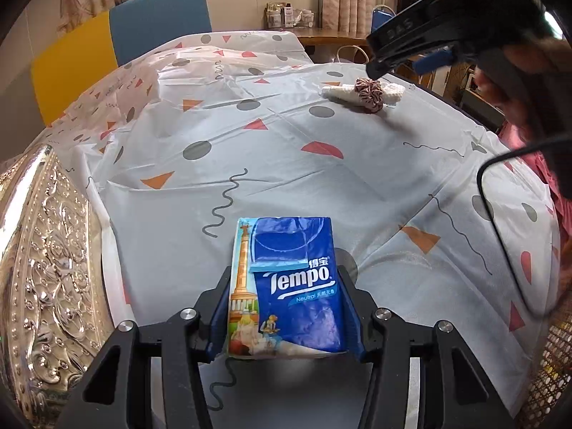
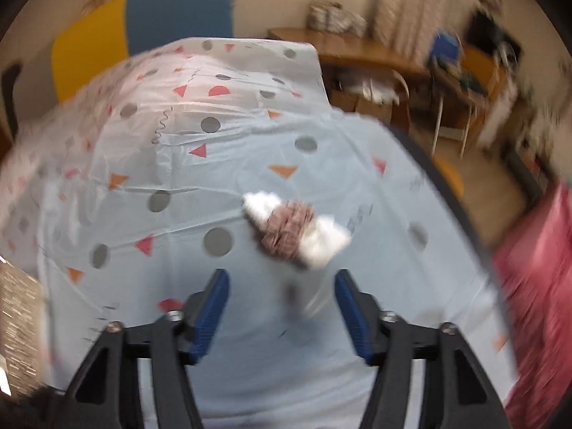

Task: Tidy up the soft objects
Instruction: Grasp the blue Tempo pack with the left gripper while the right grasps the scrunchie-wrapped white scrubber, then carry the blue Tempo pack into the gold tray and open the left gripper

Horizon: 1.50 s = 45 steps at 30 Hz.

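The left gripper point(image 1: 286, 307) pinches a blue Tempo tissue pack point(image 1: 286, 286) between its blue pads point(image 1: 218, 307), one pad against each long side of the pack. The pack lies flat, label up, its far end reaching past the fingertips over the tablecloth point(image 1: 321, 178), a pale sheet printed with grey dots, red and orange shapes and squiggles. At the left edge of this view sits an embossed silver tray point(image 1: 43, 268). A black cable point(image 1: 500, 236) loops across the right side.

Far across the cloth, near its right edge, a pink scrunchie point(image 1: 370, 92) rests on a white knitted piece point(image 1: 339, 93), the two touching. The right gripper point(image 1: 384, 58) hangs just above them in the left view, dark and tilted down.

The right view is blurred. There the right gripper point(image 2: 282, 304) has its jaws spread apart with nothing between the pads point(image 2: 211, 311). The scrunchie point(image 2: 287, 232) and the white piece point(image 2: 321, 243) lie on the cloth point(image 2: 250, 357) just beyond the fingertips, apart from them. Blue and yellow chairs point(image 2: 178, 10) stand behind the table.
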{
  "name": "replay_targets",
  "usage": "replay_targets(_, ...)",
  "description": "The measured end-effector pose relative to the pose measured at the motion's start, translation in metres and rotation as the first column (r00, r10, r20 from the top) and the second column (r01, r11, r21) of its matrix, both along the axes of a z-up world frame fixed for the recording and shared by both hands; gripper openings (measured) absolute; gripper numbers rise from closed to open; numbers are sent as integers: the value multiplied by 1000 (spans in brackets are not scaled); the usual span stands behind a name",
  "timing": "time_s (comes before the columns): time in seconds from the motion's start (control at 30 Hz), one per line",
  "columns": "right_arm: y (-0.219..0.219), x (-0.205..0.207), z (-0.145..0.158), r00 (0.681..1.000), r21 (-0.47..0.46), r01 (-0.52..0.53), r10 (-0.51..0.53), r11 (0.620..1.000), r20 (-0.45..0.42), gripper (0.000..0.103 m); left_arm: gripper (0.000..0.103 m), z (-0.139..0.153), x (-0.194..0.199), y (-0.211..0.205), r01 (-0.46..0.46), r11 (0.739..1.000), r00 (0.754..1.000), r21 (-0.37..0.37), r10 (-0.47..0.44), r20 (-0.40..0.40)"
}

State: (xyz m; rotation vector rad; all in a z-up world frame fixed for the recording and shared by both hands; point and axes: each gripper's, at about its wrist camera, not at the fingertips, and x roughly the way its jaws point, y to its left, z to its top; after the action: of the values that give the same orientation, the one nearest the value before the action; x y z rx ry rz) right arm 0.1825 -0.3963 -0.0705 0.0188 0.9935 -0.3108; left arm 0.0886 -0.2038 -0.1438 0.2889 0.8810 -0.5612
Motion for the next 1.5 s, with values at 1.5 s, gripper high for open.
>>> replay_targets(1.5, 52, -12, -70, 992, 14, -88, 89, 996, -93, 42, 52, 127, 36, 28, -157, 984, 983, -83, 163, 82)
